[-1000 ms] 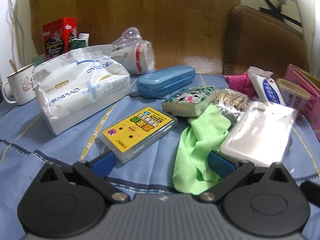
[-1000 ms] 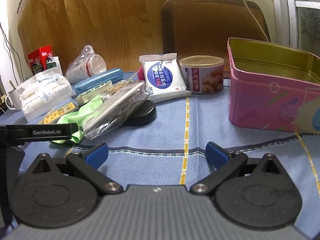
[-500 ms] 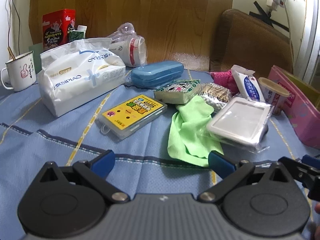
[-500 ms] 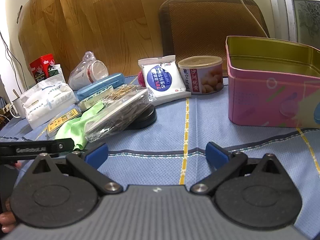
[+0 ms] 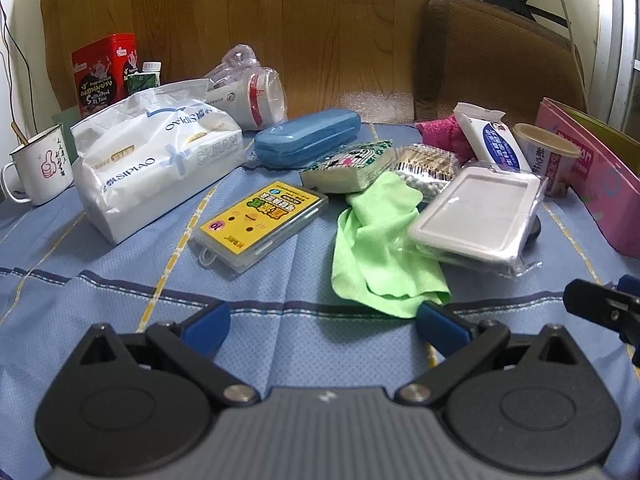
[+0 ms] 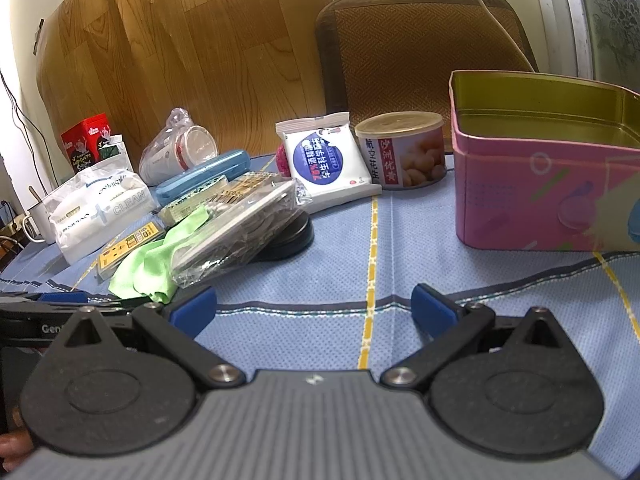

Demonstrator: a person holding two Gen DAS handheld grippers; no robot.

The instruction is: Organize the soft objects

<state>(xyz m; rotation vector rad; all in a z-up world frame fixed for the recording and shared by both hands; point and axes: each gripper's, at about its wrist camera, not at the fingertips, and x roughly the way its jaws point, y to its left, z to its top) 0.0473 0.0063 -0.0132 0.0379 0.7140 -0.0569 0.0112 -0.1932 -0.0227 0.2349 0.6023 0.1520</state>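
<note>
A light green cloth [image 5: 380, 248] lies crumpled on the blue tablecloth [image 5: 280, 340], partly under a bagged white case [image 5: 476, 216]; it also shows in the right wrist view [image 6: 148, 260]. A patterned sponge [image 5: 348, 164], a pink knitted item [image 5: 440, 134] and a white tissue pack [image 5: 156, 160] lie farther back. My left gripper [image 5: 322, 320] is open and empty, just short of the cloth's near edge. My right gripper [image 6: 314, 306] is open and empty above bare tablecloth, with an open pink tin [image 6: 544, 168] to its front right.
A yellow card box [image 5: 260, 224], blue glasses case [image 5: 308, 136], wet-wipes pack [image 6: 328, 160], food can [image 6: 404, 150], white mug [image 5: 38, 168], red tin [image 5: 104, 72] and bagged cups [image 5: 252, 92] crowd the table. A brown chair back [image 6: 420, 48] stands behind.
The left gripper has drawn back and away from the green cloth. The right gripper has also backed off a little. Both stay open.
</note>
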